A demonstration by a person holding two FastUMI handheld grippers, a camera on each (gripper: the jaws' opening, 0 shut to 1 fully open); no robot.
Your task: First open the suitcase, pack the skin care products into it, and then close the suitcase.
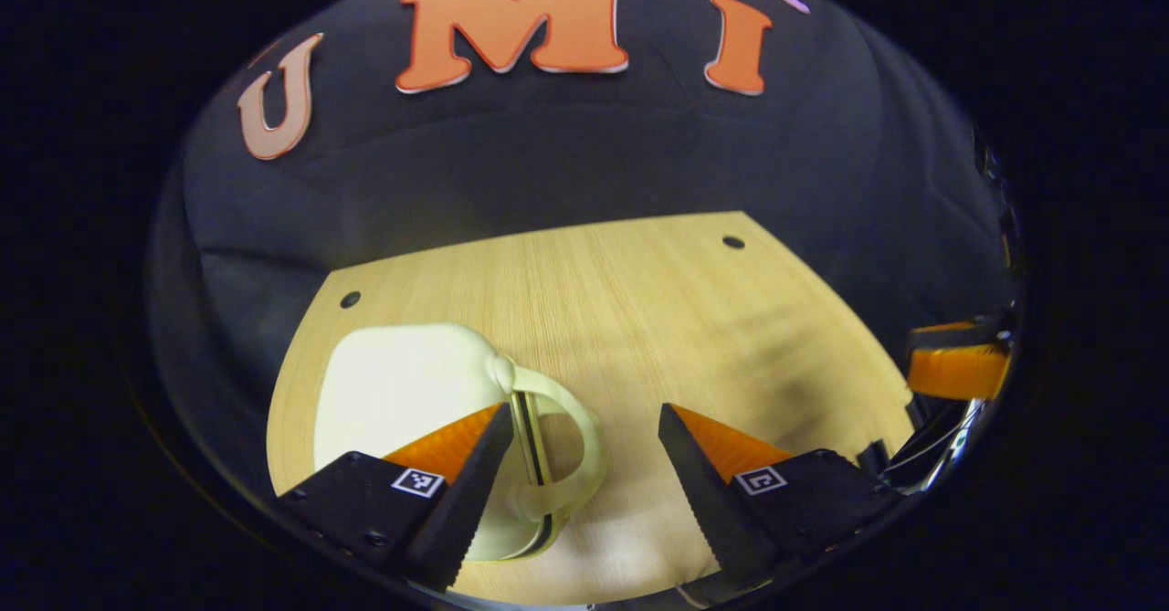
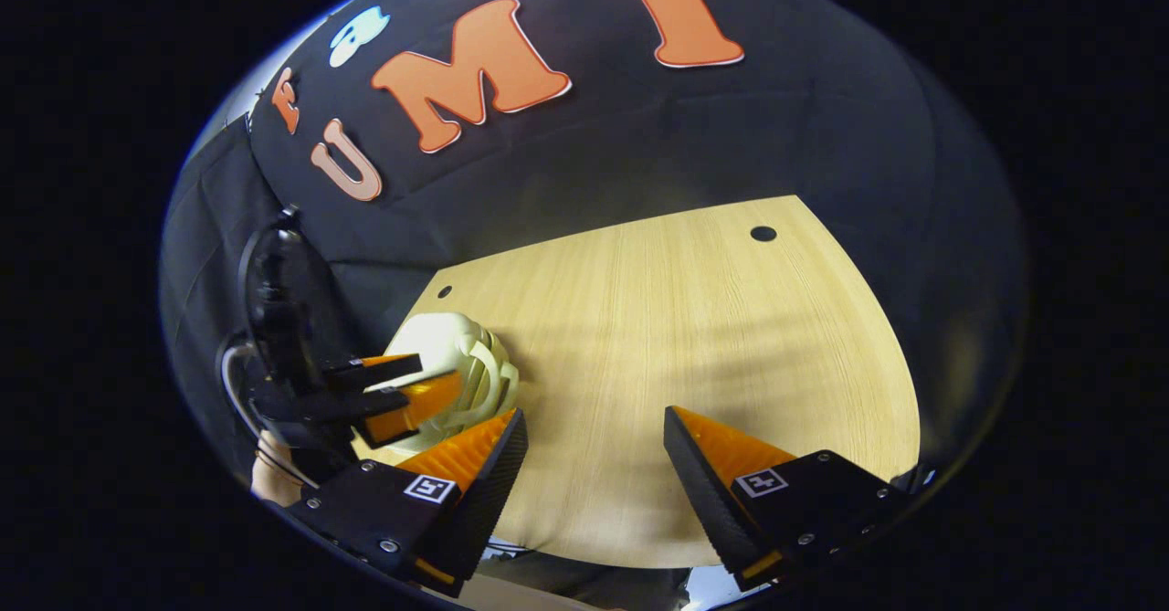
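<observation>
Left gripper view has my left gripper [image 1: 584, 447] hanging over the wooden table [image 1: 658, 319] with its jaws spread wide and nothing between them. Just under and left of my left finger lies the small cream suitcase [image 1: 402, 392], flat on the table near its left edge, its looped handle [image 1: 571, 451] reaching into the gap between my fingers without either one touching it. The two shells look pressed together along the dark seam, so I judge the case to be shut.

Right gripper view has my right gripper [image 2: 594, 451] also wide open and holding nothing, above bare table, well right of the suitcase [image 2: 457, 360]. My left gripper [image 2: 393, 392] appears there too, right beside the case.

I see no bottles or jars anywhere on the table. A shut case with no skin care products around fits either the packing being finished or the products lying somewhere I cannot see; I cannot tell which.
</observation>
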